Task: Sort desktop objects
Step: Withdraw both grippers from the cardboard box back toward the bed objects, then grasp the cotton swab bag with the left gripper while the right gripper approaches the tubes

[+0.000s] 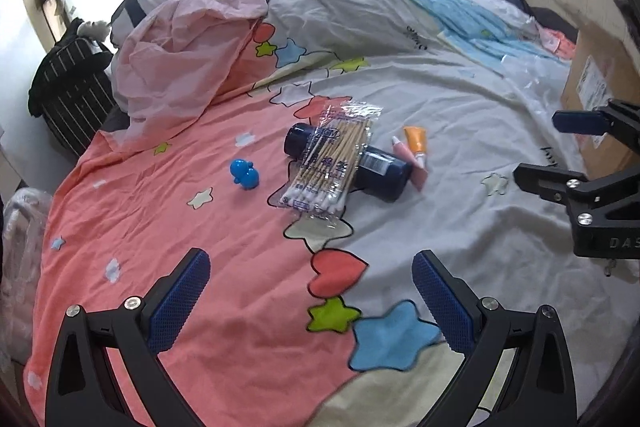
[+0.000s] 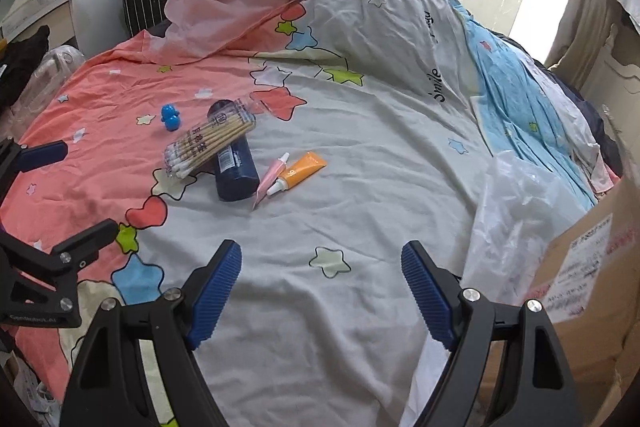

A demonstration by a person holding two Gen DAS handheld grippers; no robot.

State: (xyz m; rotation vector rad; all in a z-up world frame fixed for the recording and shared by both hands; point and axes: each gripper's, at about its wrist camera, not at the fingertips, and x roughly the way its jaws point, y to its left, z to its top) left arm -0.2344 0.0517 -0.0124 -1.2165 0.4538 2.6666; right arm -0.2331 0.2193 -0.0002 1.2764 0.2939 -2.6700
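— With both tools hanging above the quilt [image 2: 360, 155], confirm jaw state.

— Left gripper [image 1: 311, 297]: spread wide, nothing between the blue pads. Right gripper [image 2: 321, 291]: likewise spread wide, empty. Both angled down toward the bedding, touching no object.

— Locate the sorting items, working outward.

— Ahead of both tools, near the seam between the pink and grey quilt panels: packet of cotton swabs [image 1: 324, 163], lying across a dark blue bottle [image 1: 382, 169] that rests on its side. Just beside the bottle's far side: slim pink tube [image 2: 269, 179] and orange tube [image 2: 298, 173], touching or nearly so. Set apart on the pink panel: small blue toy figure [image 1: 244, 174], standing alone.

— Explain the arrangement.

— Probably dropped as one loose heap; swab packet propped on the bottle, so likely to slide if the bottle rolls. Wide jaws suit an approach to any of these, bottle included.

— Identify a destination.

— Cardboard box [image 2: 584, 291] at the right edge of the bed, with a clear plastic bag [image 2: 516, 211] draped beside it; possibly the receptacle, not certain.

— State progress.

— Nothing sorted yet by the look of it. Recommend lifting the swab packet first to free the bottle.
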